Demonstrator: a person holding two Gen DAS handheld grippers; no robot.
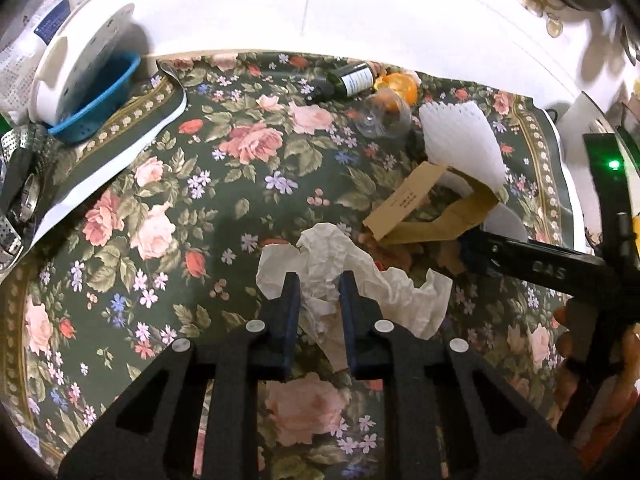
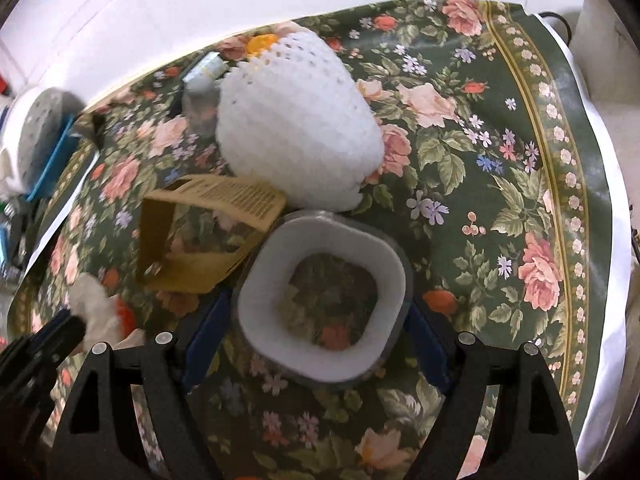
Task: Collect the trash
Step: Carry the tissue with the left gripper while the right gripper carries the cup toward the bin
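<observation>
A dark green floral cloth (image 1: pixel 168 208) covers the desk. On it lie a crumpled white tissue (image 1: pixel 320 256), a flattened brown carton (image 1: pixel 404 208), a white foam net (image 2: pixel 292 120), a clear cup (image 2: pixel 324 300), a dark bottle (image 1: pixel 348 80), and a blue basket (image 1: pixel 92 104).

- My left gripper (image 1: pixel 319 280): black angular frame, dark blue finger pads (image 1: pixel 289 308), round silver screws.
- My right gripper (image 2: pixel 320 316): the same black frame, blue pads.

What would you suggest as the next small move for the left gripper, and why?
Probably lift it gently. The left gripper has its fingers pinched on the crumpled tissue, which still lies on the floral tablecloth. Raising it slightly would show whether the grip holds.
</observation>
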